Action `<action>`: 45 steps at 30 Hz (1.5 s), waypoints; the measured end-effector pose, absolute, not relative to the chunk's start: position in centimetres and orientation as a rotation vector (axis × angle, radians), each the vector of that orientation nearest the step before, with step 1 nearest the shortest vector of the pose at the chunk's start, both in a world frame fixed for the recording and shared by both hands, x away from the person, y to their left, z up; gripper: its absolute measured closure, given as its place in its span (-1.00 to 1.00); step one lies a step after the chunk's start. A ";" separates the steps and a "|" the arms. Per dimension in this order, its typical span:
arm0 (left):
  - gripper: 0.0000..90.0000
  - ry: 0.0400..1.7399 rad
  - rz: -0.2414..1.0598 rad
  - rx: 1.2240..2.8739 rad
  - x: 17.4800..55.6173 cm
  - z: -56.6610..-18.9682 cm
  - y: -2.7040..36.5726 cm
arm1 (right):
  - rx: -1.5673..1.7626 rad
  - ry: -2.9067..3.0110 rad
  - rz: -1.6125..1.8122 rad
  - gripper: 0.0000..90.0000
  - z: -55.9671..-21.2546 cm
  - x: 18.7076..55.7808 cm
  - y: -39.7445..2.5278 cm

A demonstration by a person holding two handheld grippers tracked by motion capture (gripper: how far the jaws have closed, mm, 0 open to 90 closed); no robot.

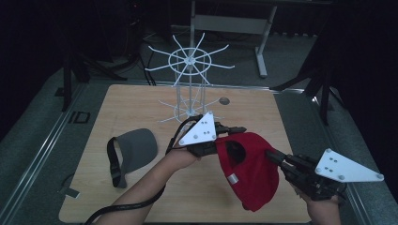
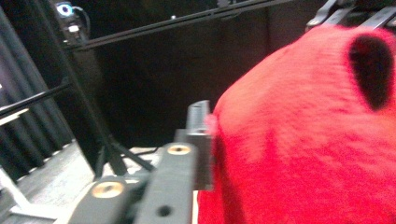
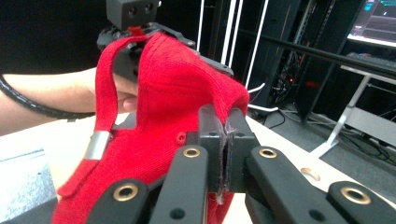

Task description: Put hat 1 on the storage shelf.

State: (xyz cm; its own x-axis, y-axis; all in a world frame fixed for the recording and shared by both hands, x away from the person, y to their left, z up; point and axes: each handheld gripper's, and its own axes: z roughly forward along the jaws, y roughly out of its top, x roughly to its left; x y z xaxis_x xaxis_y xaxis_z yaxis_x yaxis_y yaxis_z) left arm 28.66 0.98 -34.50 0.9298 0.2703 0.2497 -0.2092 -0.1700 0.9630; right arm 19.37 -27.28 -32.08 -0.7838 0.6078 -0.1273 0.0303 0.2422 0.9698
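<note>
High view showed the red cap [image 1: 248, 171] lifted clear of the bench [image 1: 141, 101], held between the left gripper [image 1: 231, 130] at its back opening and the right gripper [image 1: 272, 154] at its crown. Both sets of jaws were pressed together, pinching red fabric. Judging by the white wire rack [image 1: 189, 79] standing empty behind, hanging was not yet done, and the grey visor [image 1: 136, 145] lay untouched on the bench. Counted: one cap, one visor, one rack, two grippers.
</note>
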 end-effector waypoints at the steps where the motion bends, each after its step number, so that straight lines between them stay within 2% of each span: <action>1: 0.47 0.060 0.436 1.700 28.5 -34.4 1.0 | 0.580 2.030 1.571 0.96 -31.9 19.3 -27.3; 6: 0.07 0.113 0.497 1.724 27.7 -34.4 1.8 | 0.593 2.003 1.588 0.96 -31.4 19.5 -27.4; 13: -0.17 0.233 0.565 1.692 26.9 -35.0 4.1 | 0.624 1.966 1.599 0.96 -30.7 19.9 -27.6; 17: -0.18 0.257 0.625 1.691 25.9 -35.3 5.3 | 0.639 1.946 1.593 0.96 -30.5 20.2 -27.5; 20: -0.19 0.315 0.572 1.639 25.6 -35.7 7.0 | 0.668 1.915 1.611 0.96 -30.2 20.5 -27.8; 27: -0.18 0.387 0.575 1.658 24.9 -37.4 9.4 | 0.719 1.842 1.589 0.96 -28.9 21.0 -28.5; 37: -0.18 0.470 0.580 1.711 23.9 -40.6 11.5 | 0.826 1.732 1.528 0.96 -26.3 24.4 -29.1; 45: -0.18 0.553 0.573 1.773 22.9 -43.9 12.8 | 0.856 1.691 1.528 0.96 -24.1 27.2 -28.1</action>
